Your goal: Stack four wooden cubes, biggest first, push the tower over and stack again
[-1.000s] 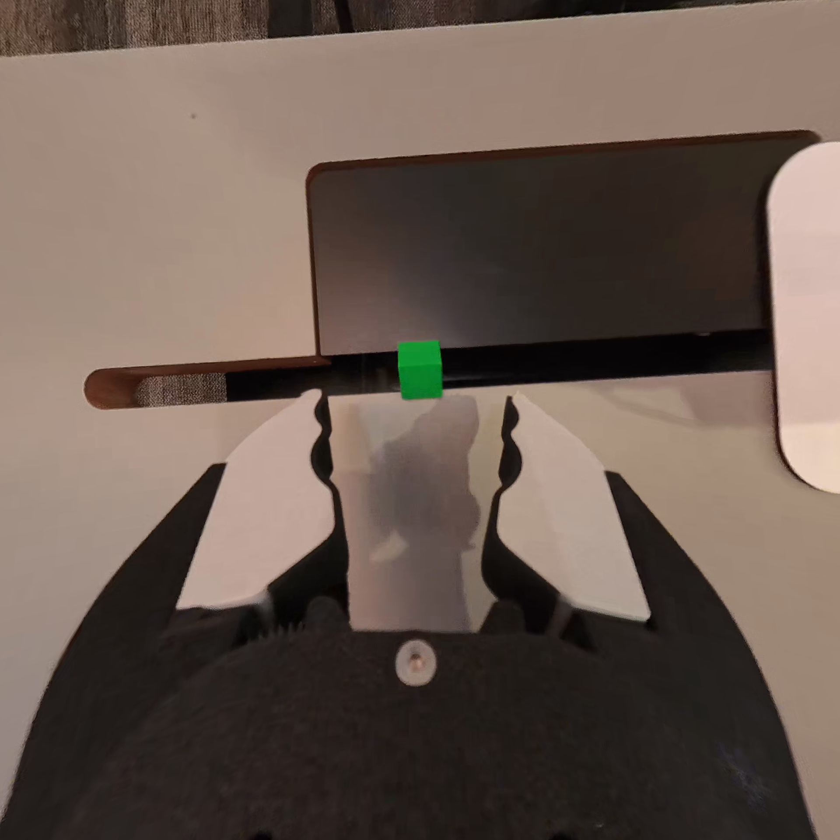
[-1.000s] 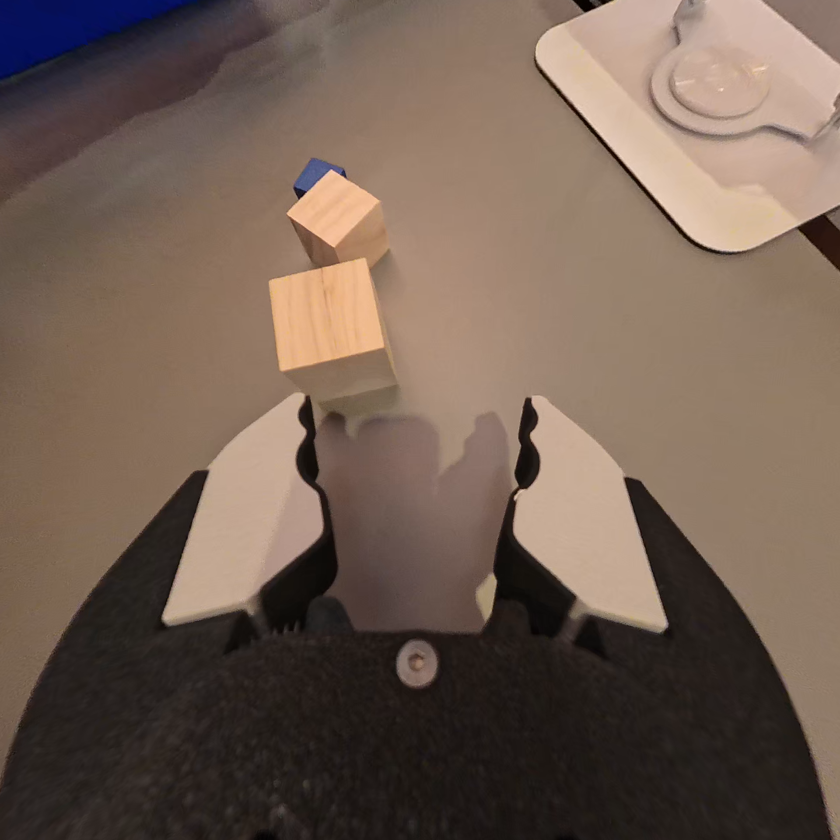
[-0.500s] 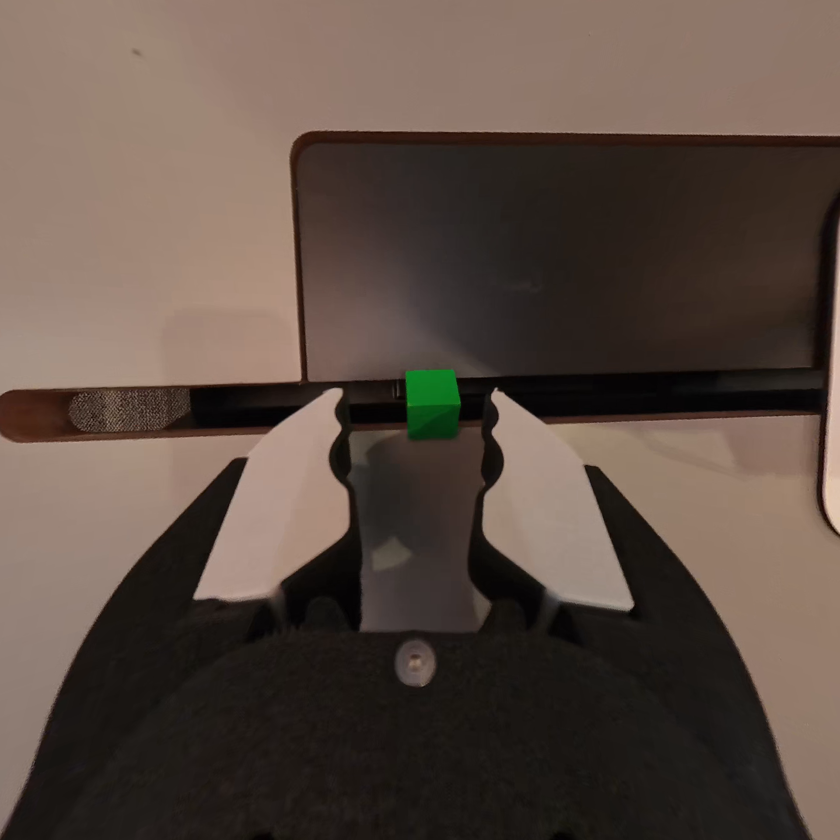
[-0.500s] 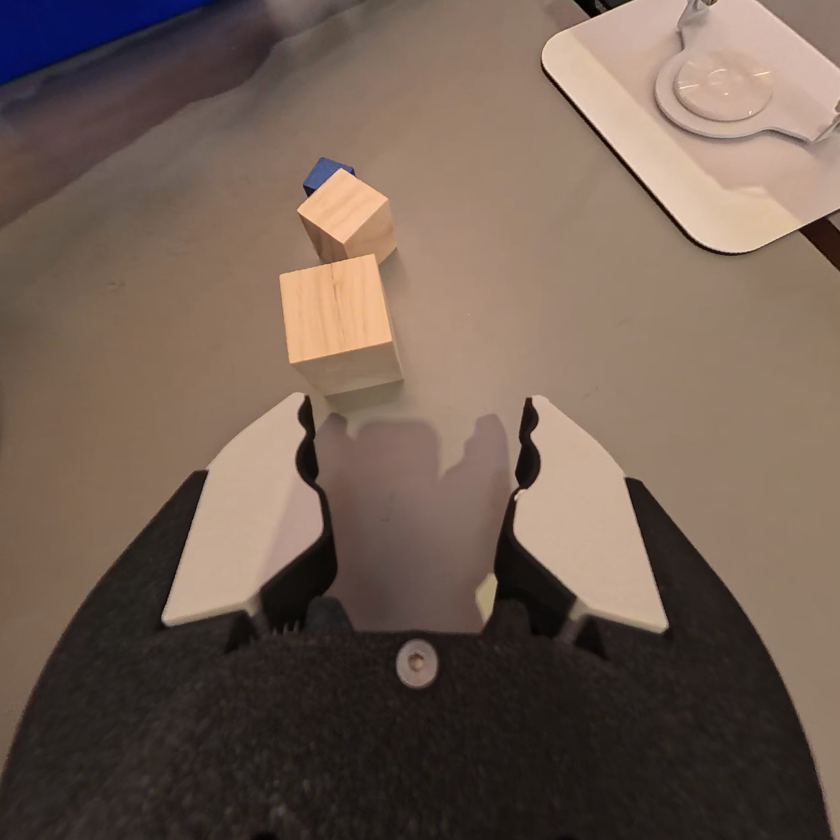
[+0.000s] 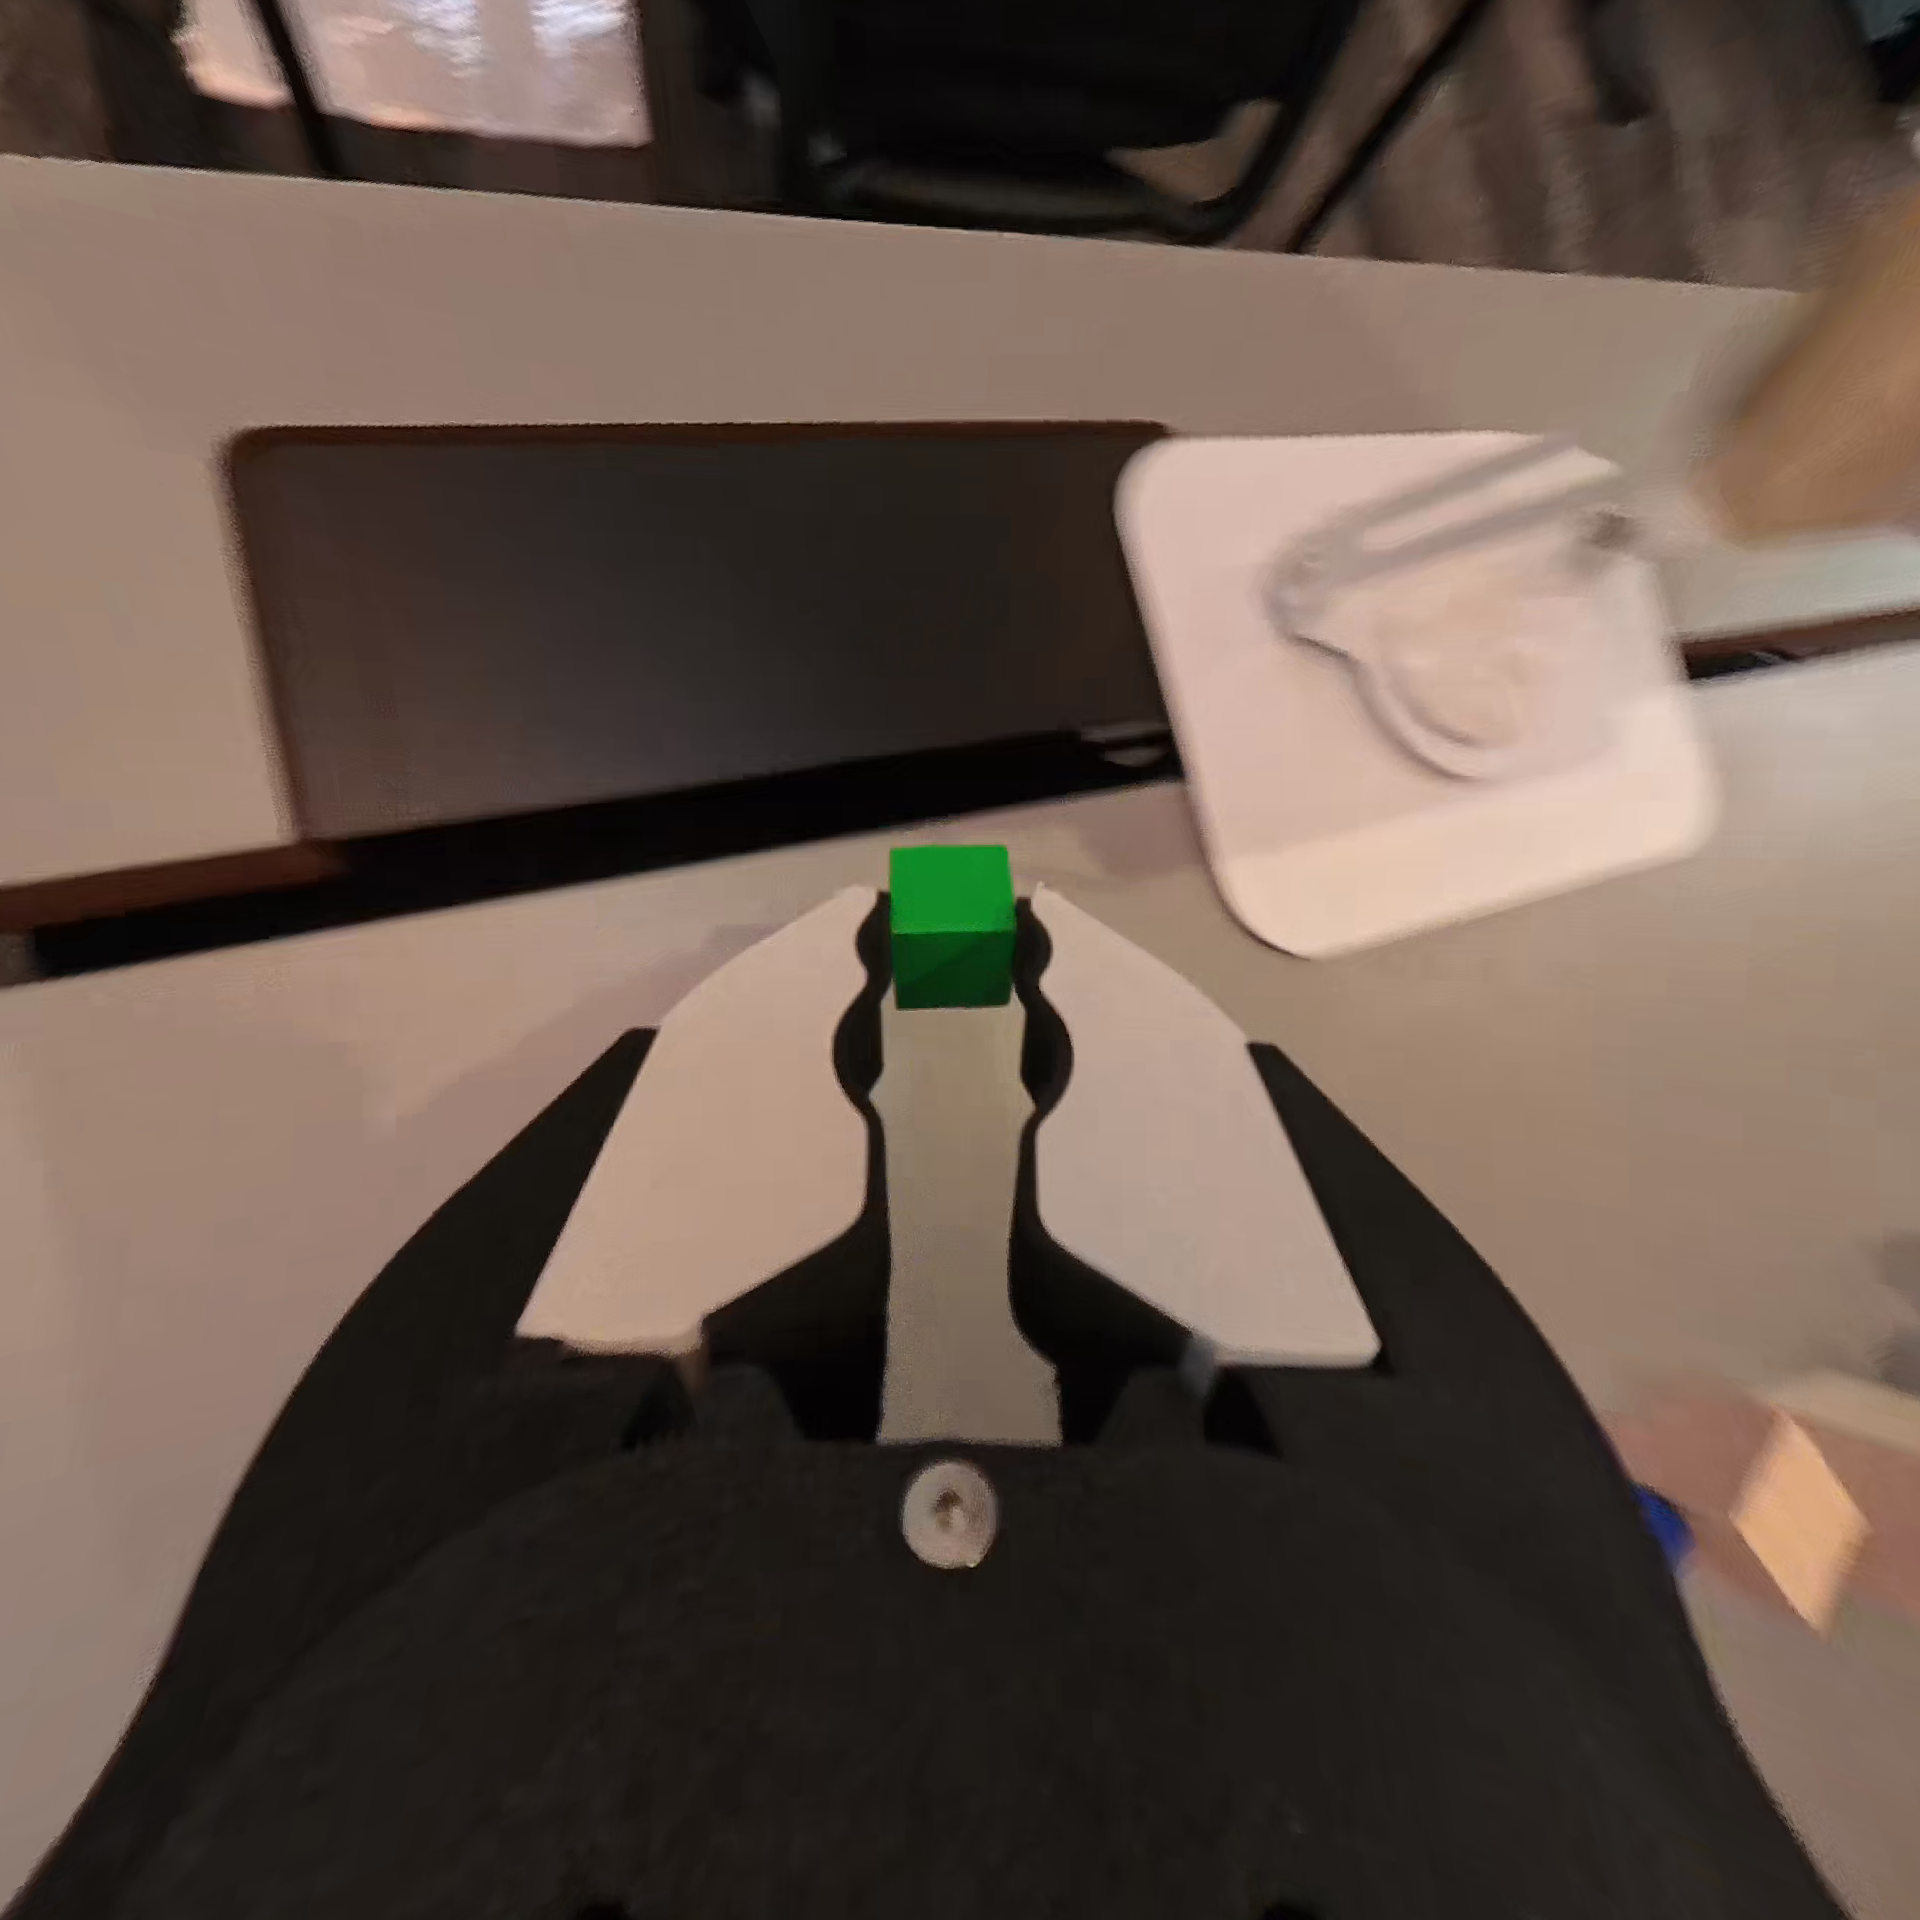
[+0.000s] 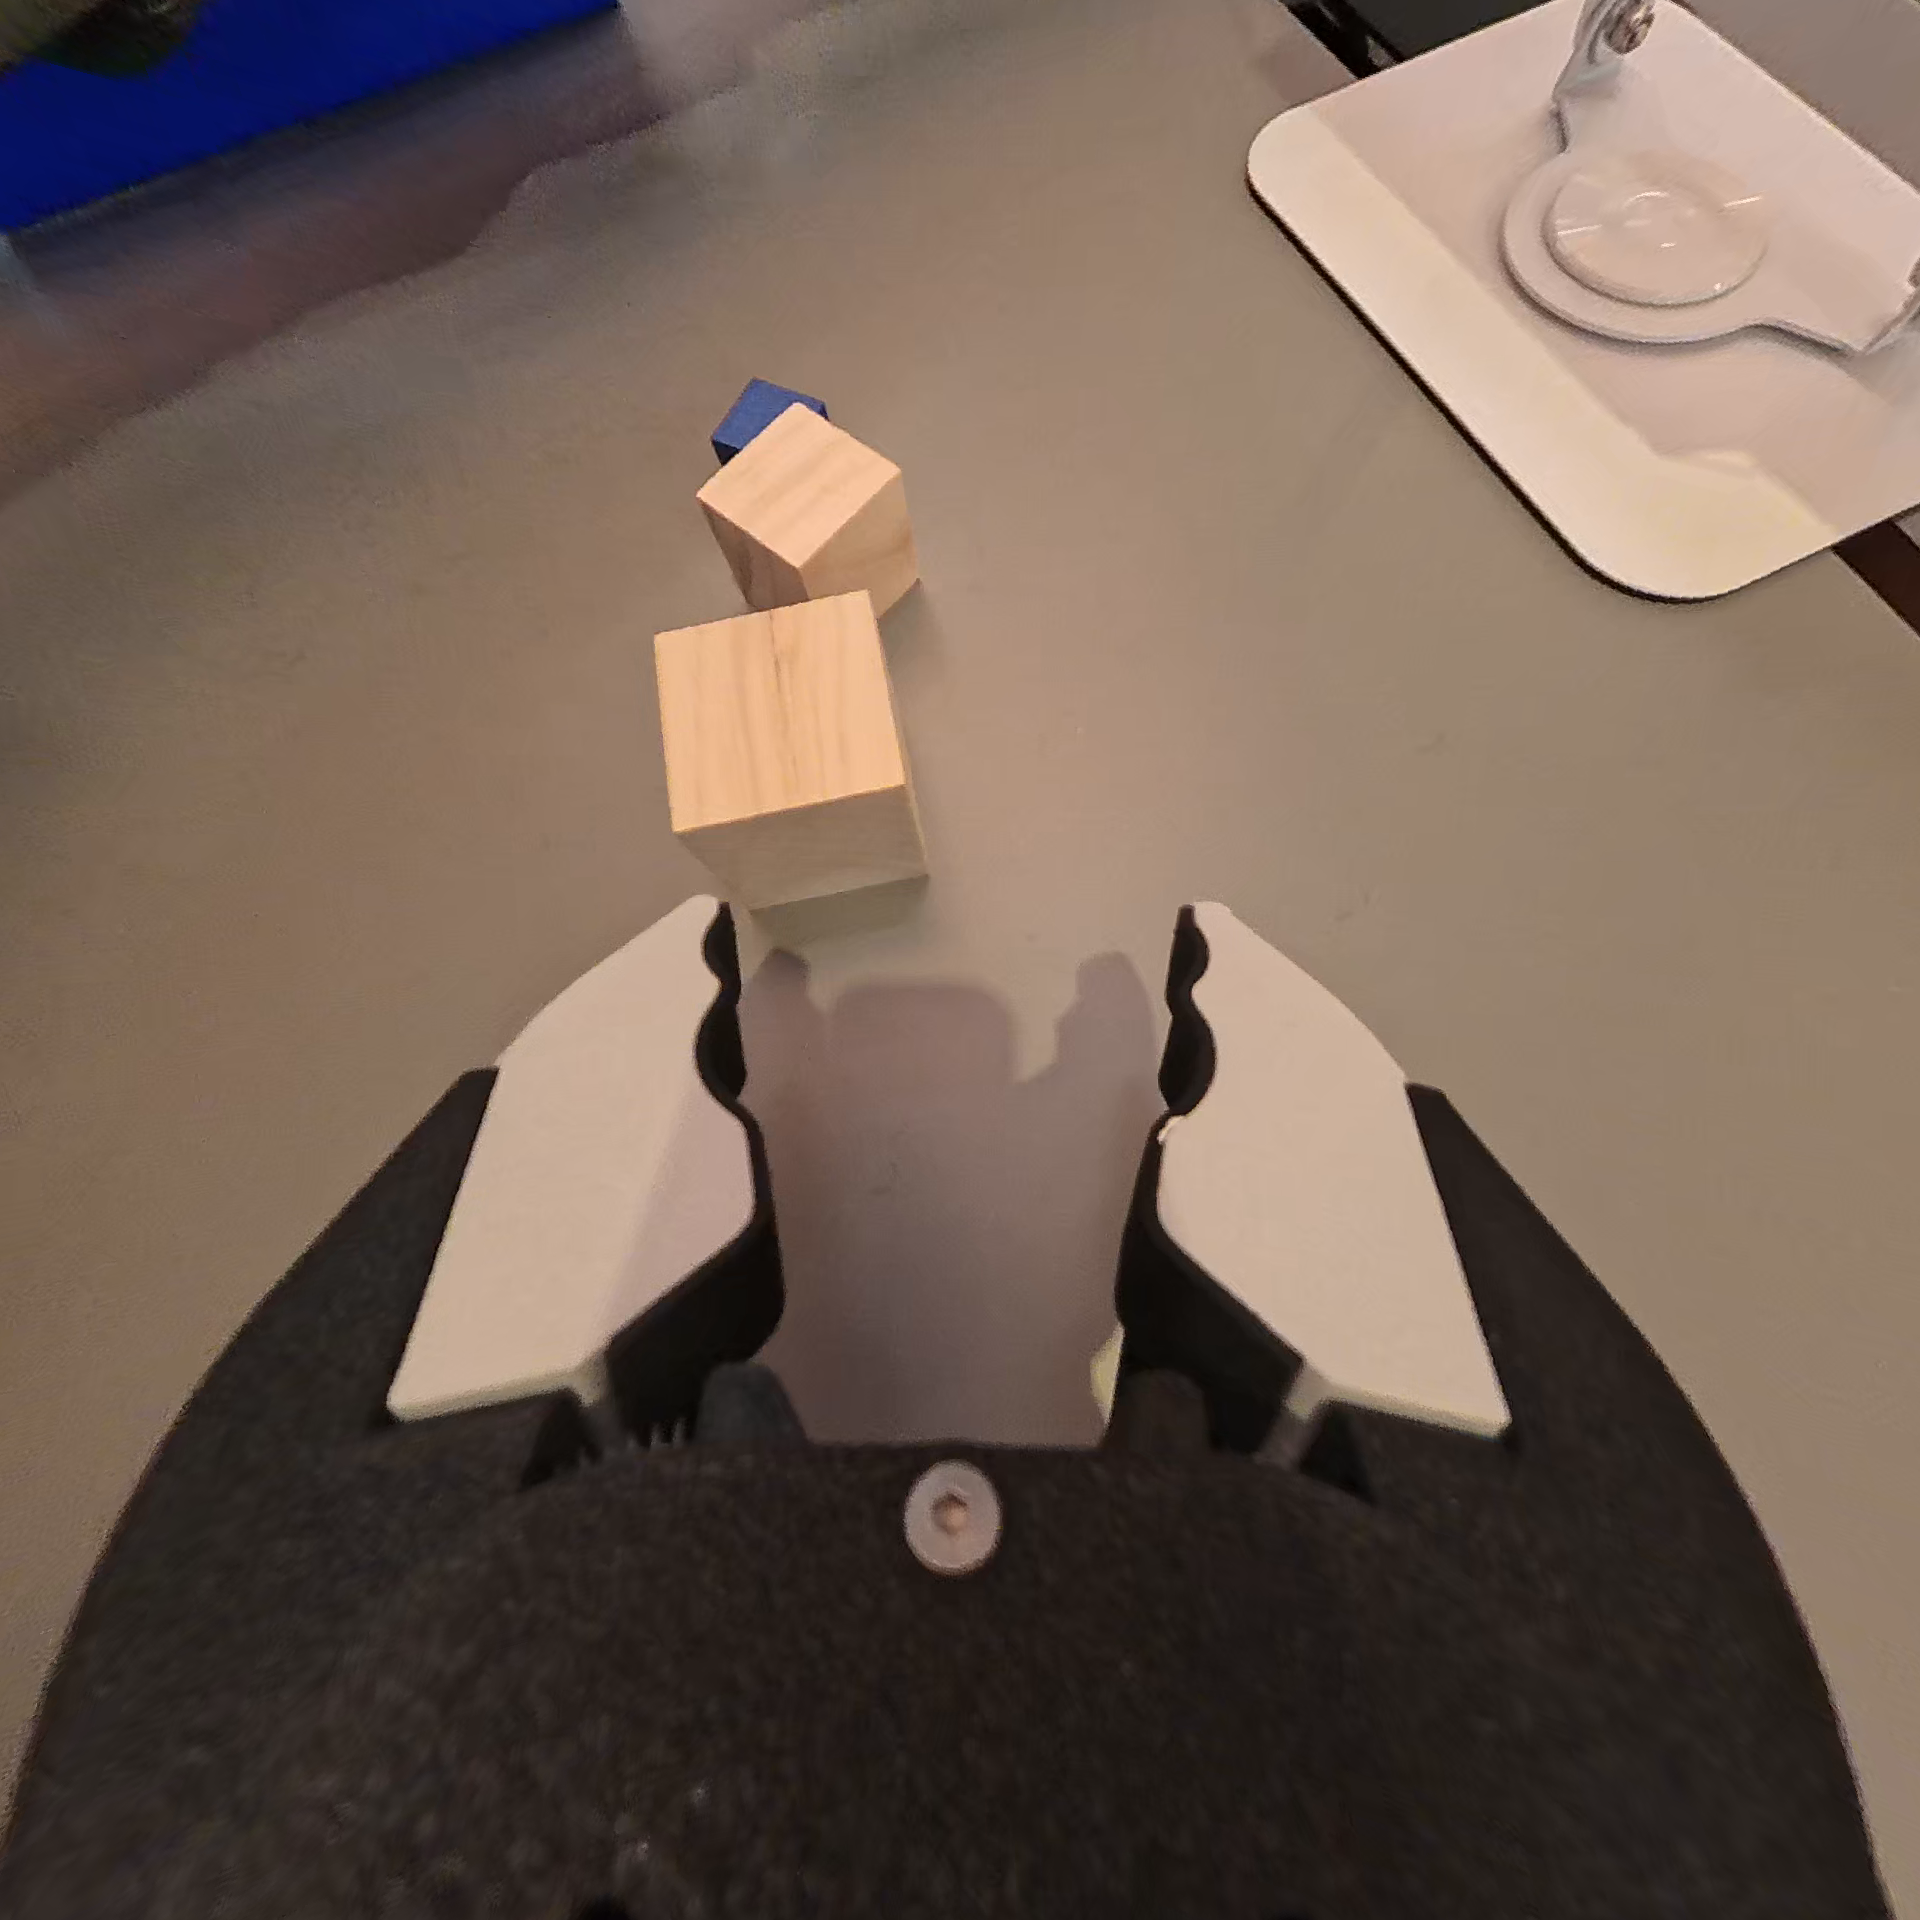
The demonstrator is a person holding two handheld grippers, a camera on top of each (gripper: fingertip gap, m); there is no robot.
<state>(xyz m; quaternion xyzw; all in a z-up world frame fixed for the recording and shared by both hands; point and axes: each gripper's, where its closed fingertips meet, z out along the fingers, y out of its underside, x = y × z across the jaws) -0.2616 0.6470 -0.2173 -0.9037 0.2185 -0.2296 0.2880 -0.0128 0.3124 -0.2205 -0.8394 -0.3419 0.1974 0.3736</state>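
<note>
My left gripper point(image 5: 950, 914) is shut on a small green cube point(image 5: 950, 927) and holds it above the grey table. A plain wooden cube point(image 5: 1795, 1519) and a bit of a blue cube point(image 5: 1662, 1536) show blurred at the lower right of that view. In the right wrist view the biggest plain wooden cube point(image 6: 784, 743) lies just ahead of my open, empty right gripper point(image 6: 951, 925), near its left fingertip. A smaller wooden cube point(image 6: 816, 509) lies tilted behind it, with the small blue cube point(image 6: 753, 419) partly hidden behind that.
A white square base with a clear round fitting point(image 6: 1621, 270) stands at the right back; it also shows in the left wrist view point(image 5: 1434, 686). A dark recess and slot point(image 5: 675, 623) cut the table behind the green cube. A blue object point(image 6: 239, 94) lies far left. The grippers' ends are close to 40 cm from one another.
My left gripper has closed on the green cube, lifted it off the slot's edge and swung. My right gripper stays open, almost still.
</note>
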